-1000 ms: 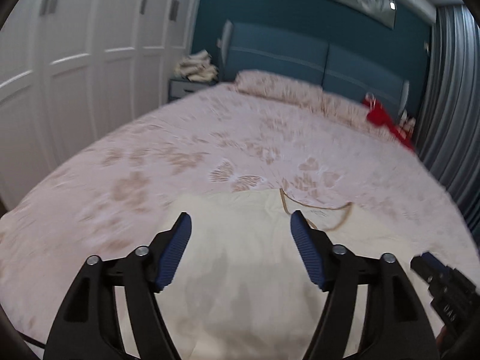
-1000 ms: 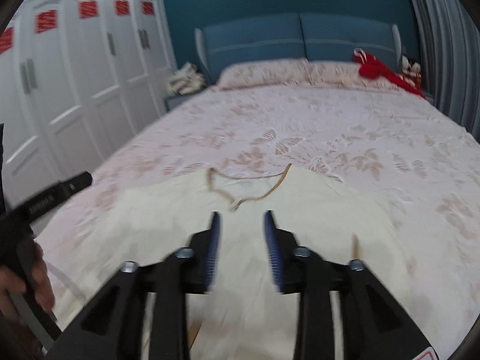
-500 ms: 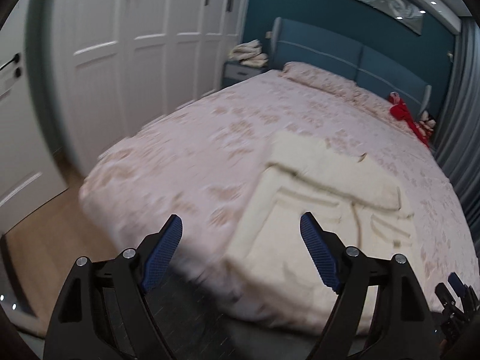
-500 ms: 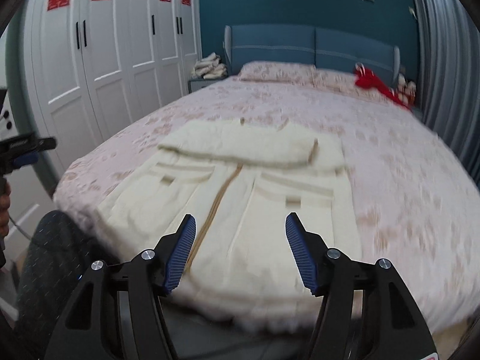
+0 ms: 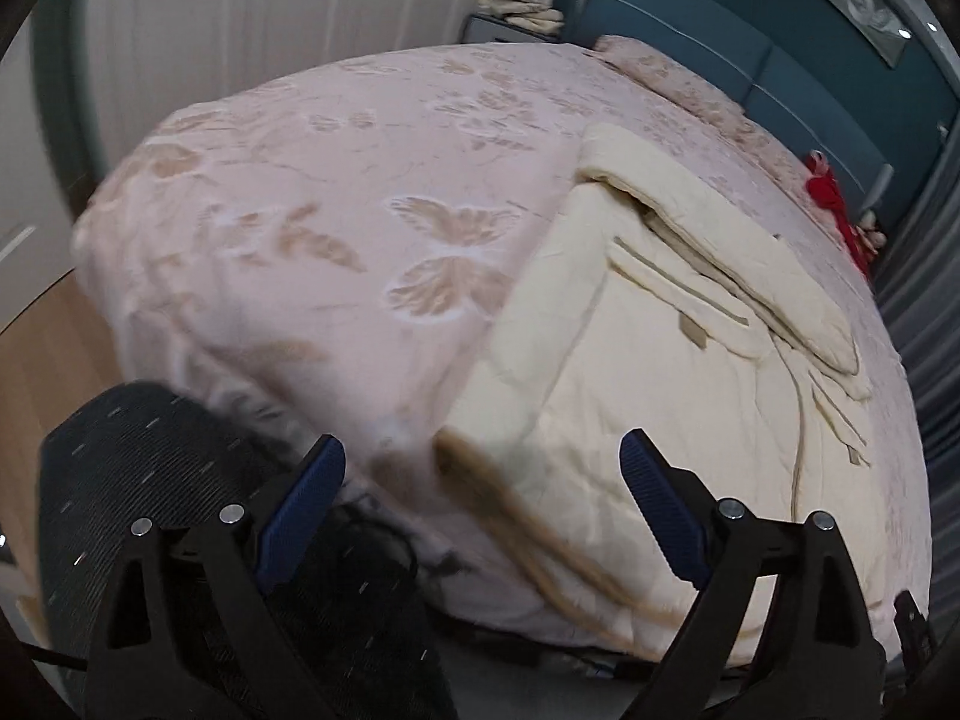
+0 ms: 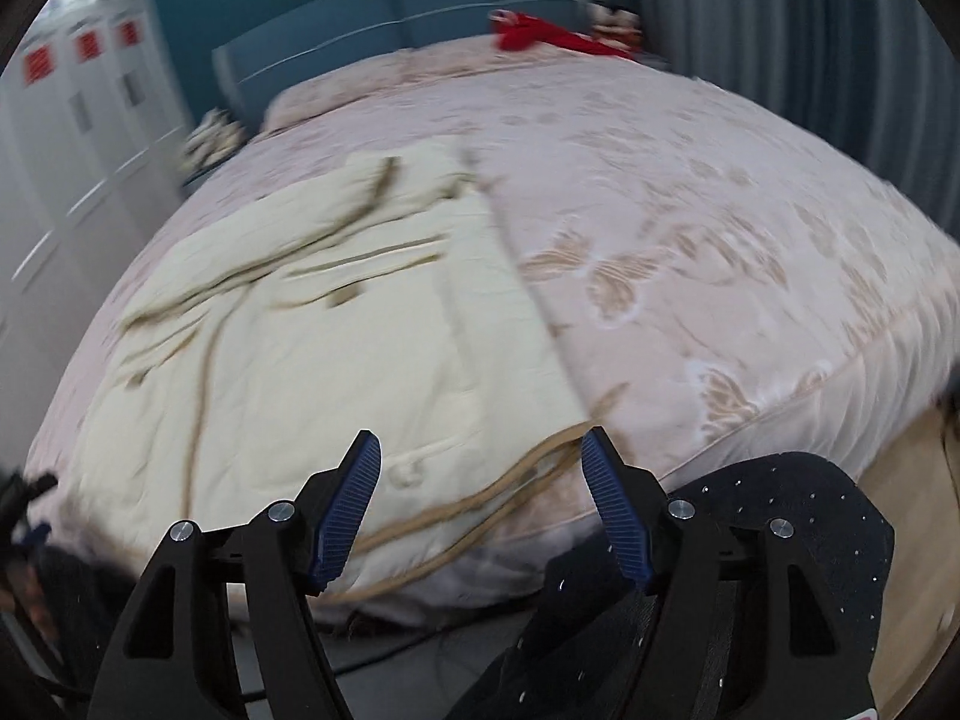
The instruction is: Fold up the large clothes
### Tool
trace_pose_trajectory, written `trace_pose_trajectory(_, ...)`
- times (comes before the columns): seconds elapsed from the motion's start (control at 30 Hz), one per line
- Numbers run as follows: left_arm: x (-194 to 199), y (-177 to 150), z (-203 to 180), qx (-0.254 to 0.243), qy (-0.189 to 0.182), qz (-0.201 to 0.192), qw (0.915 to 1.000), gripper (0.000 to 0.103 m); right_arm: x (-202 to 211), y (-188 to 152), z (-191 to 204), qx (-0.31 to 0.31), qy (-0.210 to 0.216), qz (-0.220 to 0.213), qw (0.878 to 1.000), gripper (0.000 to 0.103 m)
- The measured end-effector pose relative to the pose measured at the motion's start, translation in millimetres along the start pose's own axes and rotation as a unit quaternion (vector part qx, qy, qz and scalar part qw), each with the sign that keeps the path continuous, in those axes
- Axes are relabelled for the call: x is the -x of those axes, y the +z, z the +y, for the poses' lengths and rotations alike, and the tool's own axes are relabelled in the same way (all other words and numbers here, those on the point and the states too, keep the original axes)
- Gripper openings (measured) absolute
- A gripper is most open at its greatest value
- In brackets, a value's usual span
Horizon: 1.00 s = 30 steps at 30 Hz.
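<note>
- L gripper – jaws have just been opening, now spread wide vs. a sec ago; nothing pinched, blue pads clear of the cloth. It hangs over the near-left bottom corner of the cream garment, tan hem edge seen between the fingers.
- R gripper – jaws have just been opening too; a sec ago they were nearly together over the neckline, now apart and released. Its blue pads sit either side of the garment's near-right hem corner, not pressing on it as far as blur lets me tell.
- View change: a sec ago both cams were low over the garment's collar area w/ the headboard straight ahead; now both have pulled back to the foot of the bed, pointing down at the bed edge.
- Garment: lies flat on the bed, top part folded down over the body in a thick band across it, bottom hem w/ tan trim draping at the foot edge. Tan centre line and pocket strips show.
- Surface: pink bedspread w/ beige butterfly/leaf print, pillows at the far end.
- Room: blue padded headboard, teal wall, white wardrobe doors w/ red stickers in R view, nightstand w/ stacked folded cloth, red item by the pillows, grey curtain, wood floor.
- Dark speckled trouser legs of the person at the foot of the bed in both views.
</note>
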<state>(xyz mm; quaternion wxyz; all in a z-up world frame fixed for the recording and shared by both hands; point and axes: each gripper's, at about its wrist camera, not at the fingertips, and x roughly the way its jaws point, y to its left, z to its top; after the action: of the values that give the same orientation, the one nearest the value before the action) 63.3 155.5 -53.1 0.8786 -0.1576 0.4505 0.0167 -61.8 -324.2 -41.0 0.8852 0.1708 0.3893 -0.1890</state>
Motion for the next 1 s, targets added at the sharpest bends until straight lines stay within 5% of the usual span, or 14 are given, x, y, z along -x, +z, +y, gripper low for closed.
trace_pose_trajectory(0.13,-24,0,-2,0.008,-0.008,0.025,0.9996,0.088,-32,3,-12,-0.049,0.006,0.028,0.998,0.067)
trace_pose_trajectory(0.33,-41,-2,-12,0.001,-0.012,0.042,0.999,0.07,-57,3,-20,-0.08,0.006,0.057,0.995,0.066)
trace_pose_trajectory(0.4,-41,-1,-15,0.003,-0.019,0.045,0.9988,0.057,-59,4,-19,-0.08,0.015,0.062,0.995,0.047)
trace_pose_trajectory(0.43,-40,-1,-17,0.002,-0.031,0.048,0.9983,0.042,-61,4,-18,-0.078,0.021,0.068,0.994,0.04)
trace_pose_trajectory(0.5,-33,0,-23,-0.006,-0.042,0.051,0.9978,0.023,-62,6,-16,-0.075,0.034,0.072,0.994,0.008)
trace_pose_trajectory(0.53,-31,2,-26,-0.009,-0.046,0.048,0.9978,0.016,-61,7,-14,-0.071,0.033,0.072,0.994,0.008)
trace_pose_trajectory(0.8,67,25,-28,-0.027,-0.132,0.001,0.9909,0.006,33,30,9,0.034,0.089,0.003,0.995,0.003)
trace_pose_trajectory(1.0,173,27,-5,-0.023,-0.165,-0.061,0.9841,0.005,144,26,28,0.178,0.124,-0.075,0.973,0.003)
